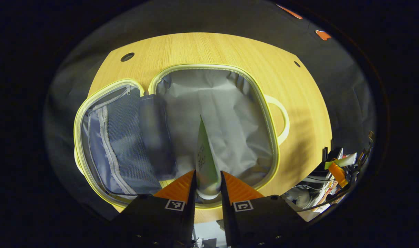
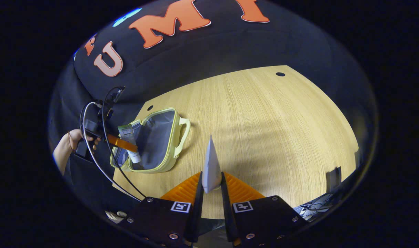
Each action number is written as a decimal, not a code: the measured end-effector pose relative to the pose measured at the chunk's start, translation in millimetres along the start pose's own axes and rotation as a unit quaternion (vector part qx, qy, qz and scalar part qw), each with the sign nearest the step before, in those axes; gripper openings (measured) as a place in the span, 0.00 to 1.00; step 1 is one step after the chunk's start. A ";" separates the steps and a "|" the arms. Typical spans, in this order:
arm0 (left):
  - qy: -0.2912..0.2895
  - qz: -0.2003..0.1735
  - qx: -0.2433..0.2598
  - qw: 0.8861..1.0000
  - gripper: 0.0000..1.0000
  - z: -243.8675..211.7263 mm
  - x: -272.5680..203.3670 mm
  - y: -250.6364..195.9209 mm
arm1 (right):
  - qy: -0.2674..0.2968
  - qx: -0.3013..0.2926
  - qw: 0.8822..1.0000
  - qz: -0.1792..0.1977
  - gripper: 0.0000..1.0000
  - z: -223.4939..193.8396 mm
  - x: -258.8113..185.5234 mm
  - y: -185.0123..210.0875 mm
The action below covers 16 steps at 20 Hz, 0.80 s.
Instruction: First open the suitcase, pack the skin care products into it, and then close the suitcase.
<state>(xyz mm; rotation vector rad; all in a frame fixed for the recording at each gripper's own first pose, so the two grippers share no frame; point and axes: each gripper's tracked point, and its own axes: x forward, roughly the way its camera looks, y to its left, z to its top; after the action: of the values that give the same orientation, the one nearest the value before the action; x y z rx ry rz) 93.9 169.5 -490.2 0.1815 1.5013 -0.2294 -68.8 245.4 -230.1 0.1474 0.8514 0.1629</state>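
The pale yellow suitcase lies open on the wooden table, its grey lining and mesh-pocket lid showing. My left gripper is shut on a green-and-white skin care tube, held edge-on above the open case. A dark bottle lies inside along the hinge. In the right gripper view, my right gripper is shut on a pale grey tube, held over bare table to the right of the suitcase. There the left gripper hangs over the case with its tube.
A person's hand holds the left gripper, with cables looping beside it. Clutter of cables and tools sits off the table's right edge. The case's handle sticks out toward the right.
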 end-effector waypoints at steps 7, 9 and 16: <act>-0.015 -0.017 0.000 1.000 0.79 15.9 0.1 -8.8 | 0.003 0.010 1.000 -0.019 0.30 -6.0 -5.5 -6.6; -0.033 -0.015 0.005 0.999 0.98 5.9 -9.9 -7.1 | 0.002 0.002 1.000 -0.014 0.31 -1.7 -7.6 -2.2; -0.177 -0.086 -0.048 0.979 0.98 -27.5 -108.1 -24.1 | -0.008 -0.070 0.996 0.050 0.30 54.1 -6.5 59.7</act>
<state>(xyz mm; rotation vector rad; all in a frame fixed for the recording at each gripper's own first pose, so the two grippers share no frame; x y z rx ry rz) 55.3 157.6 -383.5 -0.0658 1.1708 -0.3095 -37.0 298.9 -178.5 0.0593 0.8144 0.3146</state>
